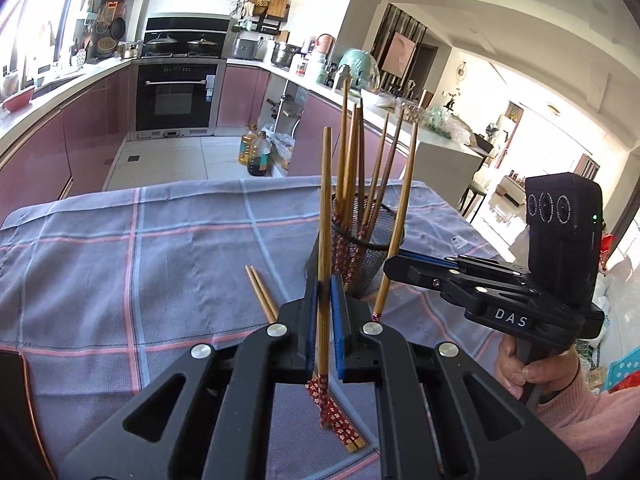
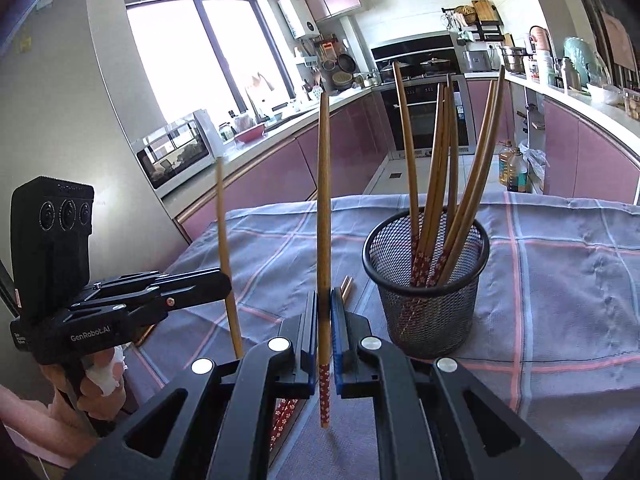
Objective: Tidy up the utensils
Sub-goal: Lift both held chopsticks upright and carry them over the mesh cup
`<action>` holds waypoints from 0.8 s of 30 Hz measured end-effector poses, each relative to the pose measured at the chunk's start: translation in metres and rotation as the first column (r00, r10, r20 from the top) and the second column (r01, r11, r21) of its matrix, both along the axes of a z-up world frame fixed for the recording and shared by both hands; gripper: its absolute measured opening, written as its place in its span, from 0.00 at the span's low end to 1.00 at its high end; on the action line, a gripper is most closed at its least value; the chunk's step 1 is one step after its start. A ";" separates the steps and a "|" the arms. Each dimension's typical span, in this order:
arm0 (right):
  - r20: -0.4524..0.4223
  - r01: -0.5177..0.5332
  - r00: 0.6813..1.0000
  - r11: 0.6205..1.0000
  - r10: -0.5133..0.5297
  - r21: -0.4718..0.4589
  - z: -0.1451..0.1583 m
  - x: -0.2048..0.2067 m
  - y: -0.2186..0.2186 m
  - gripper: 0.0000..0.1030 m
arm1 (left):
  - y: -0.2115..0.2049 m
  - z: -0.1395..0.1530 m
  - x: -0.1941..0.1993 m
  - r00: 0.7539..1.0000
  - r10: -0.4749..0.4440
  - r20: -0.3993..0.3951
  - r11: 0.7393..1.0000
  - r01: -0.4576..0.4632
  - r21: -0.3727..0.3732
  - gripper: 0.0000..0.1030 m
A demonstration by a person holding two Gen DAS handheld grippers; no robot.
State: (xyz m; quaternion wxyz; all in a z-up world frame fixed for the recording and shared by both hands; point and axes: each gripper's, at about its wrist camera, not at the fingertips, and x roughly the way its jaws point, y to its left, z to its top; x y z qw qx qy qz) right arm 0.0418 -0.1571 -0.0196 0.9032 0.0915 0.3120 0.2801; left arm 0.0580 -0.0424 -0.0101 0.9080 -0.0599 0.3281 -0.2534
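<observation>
A black mesh cup point(image 1: 370, 248) point(image 2: 426, 280) stands on the checked cloth and holds several wooden chopsticks with red flowered ends. My left gripper point(image 1: 325, 292) is shut on one upright chopstick point(image 1: 325, 240); it also shows in the right wrist view point(image 2: 226, 280), left of the cup. My right gripper point(image 2: 325, 308) is shut on another upright chopstick point(image 2: 324, 220); in the left wrist view point(image 1: 394, 258) it sits beside the cup with its chopstick point(image 1: 400, 220) against the rim. Two more chopsticks point(image 1: 262, 294) lie flat on the cloth under my left gripper.
The grey-blue checked tablecloth point(image 1: 120, 260) covers the table. A dark phone-like object point(image 1: 12, 380) lies at the left edge. Behind are pink kitchen cabinets, an oven point(image 1: 174, 96) and oil bottles point(image 1: 256, 152) on the floor.
</observation>
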 end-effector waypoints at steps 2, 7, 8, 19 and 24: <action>0.010 0.005 1.000 1.000 -0.005 0.010 0.002 0.000 -0.004 0.05 | 0.000 0.005 -0.001 1.000 -0.005 0.009 1.000 0.005 -0.008 0.07; 0.035 0.021 0.999 1.000 -0.022 0.017 0.010 0.002 -0.013 0.05 | -0.002 0.015 -0.002 1.000 -0.015 0.027 1.000 0.016 -0.024 0.07; 0.039 0.024 0.999 1.000 -0.024 0.018 0.011 0.002 -0.015 0.05 | -0.003 0.016 -0.001 0.999 -0.018 0.028 0.999 0.018 -0.026 0.07; 0.099 0.040 0.994 0.999 -0.042 0.023 0.030 0.007 -0.028 0.05 | -0.017 0.035 0.011 0.997 -0.048 0.064 0.997 0.052 -0.058 0.07; 0.125 0.047 0.991 0.999 -0.050 0.023 0.038 0.010 -0.034 0.05 | -0.023 0.046 0.016 0.995 -0.059 0.086 0.996 0.064 -0.056 0.07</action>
